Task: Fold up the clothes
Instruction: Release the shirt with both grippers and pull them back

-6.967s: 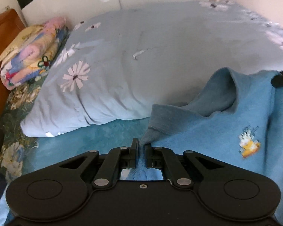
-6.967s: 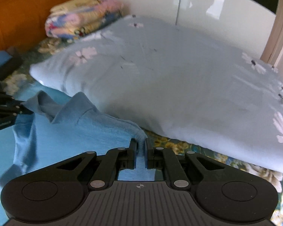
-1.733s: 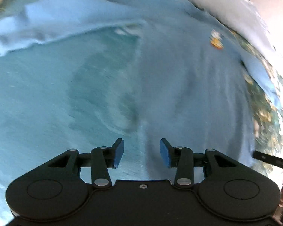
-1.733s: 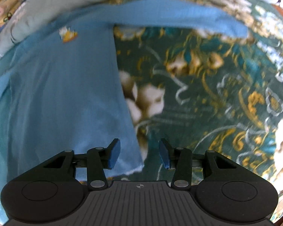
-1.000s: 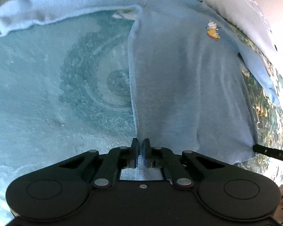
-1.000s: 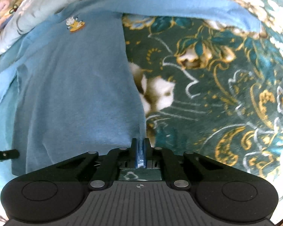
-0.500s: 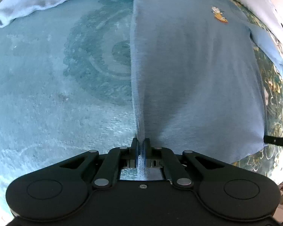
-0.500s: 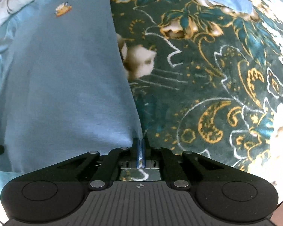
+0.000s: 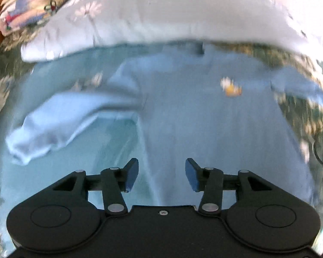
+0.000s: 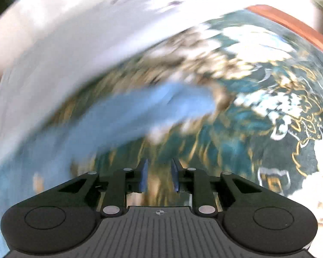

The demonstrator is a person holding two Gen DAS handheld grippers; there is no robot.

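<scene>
A light blue long-sleeved shirt (image 9: 204, 116) with a small orange print (image 9: 231, 87) lies spread flat on the bed, collar away from me, one sleeve (image 9: 60, 116) out to the left. My left gripper (image 9: 161, 175) is open and empty above the shirt's lower left edge. In the blurred right wrist view the shirt's other sleeve (image 10: 140, 116) lies across the dark green floral bedspread (image 10: 269, 111). My right gripper (image 10: 158, 177) is open and empty above the bedspread, near that sleeve.
A pale blue flowered duvet (image 9: 172, 17) lies along the far side, also seen in the right wrist view (image 10: 64, 38). A folded colourful quilt (image 9: 30, 15) sits far left. A teal blanket (image 9: 53, 172) lies under the shirt's left side. A wooden bed edge (image 10: 295, 25) runs far right.
Both grippers were shut on the shirt's bottom corners; both have let go and opened. Both views have tilted up toward the duvet, with motion blur.
</scene>
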